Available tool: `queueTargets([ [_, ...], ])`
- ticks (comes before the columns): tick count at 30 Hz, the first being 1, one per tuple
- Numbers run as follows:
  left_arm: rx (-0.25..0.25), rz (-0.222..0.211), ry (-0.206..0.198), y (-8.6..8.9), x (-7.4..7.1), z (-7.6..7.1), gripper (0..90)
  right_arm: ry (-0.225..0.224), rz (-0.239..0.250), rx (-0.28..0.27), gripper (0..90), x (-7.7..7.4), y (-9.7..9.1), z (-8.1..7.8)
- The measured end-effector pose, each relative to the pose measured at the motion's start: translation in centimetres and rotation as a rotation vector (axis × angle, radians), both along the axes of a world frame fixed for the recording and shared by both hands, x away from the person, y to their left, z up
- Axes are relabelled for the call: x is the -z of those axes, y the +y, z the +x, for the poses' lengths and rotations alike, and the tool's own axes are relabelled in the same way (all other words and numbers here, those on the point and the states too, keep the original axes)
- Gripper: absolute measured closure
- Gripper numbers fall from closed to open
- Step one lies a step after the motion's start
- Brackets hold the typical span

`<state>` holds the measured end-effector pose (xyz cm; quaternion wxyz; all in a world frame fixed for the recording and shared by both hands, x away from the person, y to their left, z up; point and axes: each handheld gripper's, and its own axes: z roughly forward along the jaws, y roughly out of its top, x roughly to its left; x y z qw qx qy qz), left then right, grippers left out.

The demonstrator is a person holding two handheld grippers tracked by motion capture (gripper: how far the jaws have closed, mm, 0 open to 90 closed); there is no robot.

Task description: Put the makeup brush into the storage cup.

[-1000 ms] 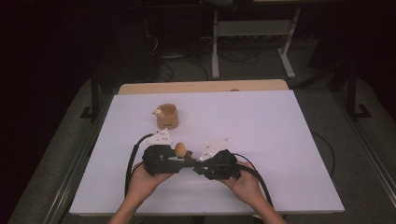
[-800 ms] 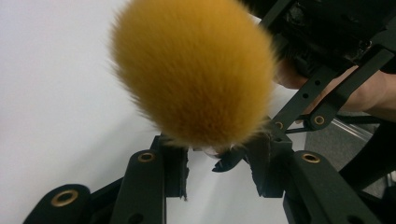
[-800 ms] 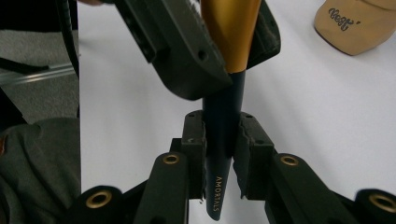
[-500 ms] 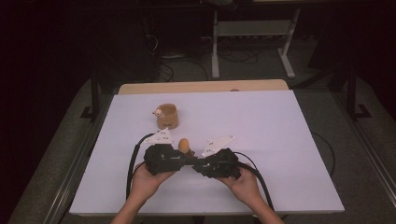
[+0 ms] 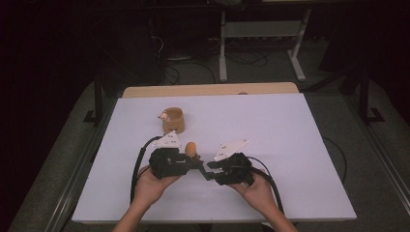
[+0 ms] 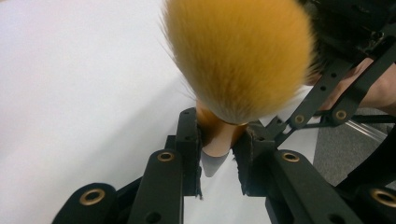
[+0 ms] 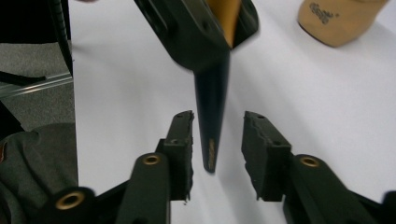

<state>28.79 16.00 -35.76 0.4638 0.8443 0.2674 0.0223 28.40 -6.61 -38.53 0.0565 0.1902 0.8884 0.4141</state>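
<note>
A makeup brush (image 6: 238, 56) with a fluffy orange head points up from my left gripper (image 6: 219, 144), which is shut on its copper ferrule. In the high view the brush head (image 5: 191, 148) shows just above the left gripper (image 5: 196, 163), near the table's middle front. The brush's dark tapered handle (image 7: 212, 112) hangs down between the jaws of my right gripper (image 7: 217, 126), which stands open, its pads apart from the handle on both sides. The right gripper (image 5: 209, 171) faces the left one tip to tip.
A tan wooden cup (image 5: 173, 120) with a small animal figure on its rim stands behind the left gripper, and its base (image 7: 338, 18) appears at the upper right of the right gripper view. The white table (image 5: 290, 145) has bare room to the right.
Both hands have drifted slightly to the right, and the brush head has moved a little farther from the person. The left gripper's hold on the brush is unchanged.
</note>
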Motion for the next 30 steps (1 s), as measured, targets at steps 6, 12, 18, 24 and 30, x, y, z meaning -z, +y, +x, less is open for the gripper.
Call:
queueTargets([
  [6, -0.012, 0.021, -0.003, 0.5, -0.3, 0.6, 72.8, 0.017, -0.008, 0.031, 56.3, 0.1, -1.3, 0.2],
  [12, -0.03, 0.039, -0.003, 1.1, -0.7, 1.1, 72.8, 0.021, -0.031, 0.063, 52.0, 0.4, -2.6, 0.2],
  [18, -0.05, 0.049, -0.004, 2.0, -0.8, 1.6, 72.8, 0.046, -0.018, 0.102, 47.4, 0.5, -4.6, 0.3],
  [24, -0.075, 0.055, 0.0, 2.7, -1.1, 2.2, 72.8, 0.047, -0.012, 0.137, 44.5, 0.4, -6.4, 0.4],
  [30, -0.087, 0.06, 0.005, 3.3, -1.4, 2.7, 72.8, 0.046, -0.011, 0.156, 41.6, 0.4, -7.3, 0.4],
])
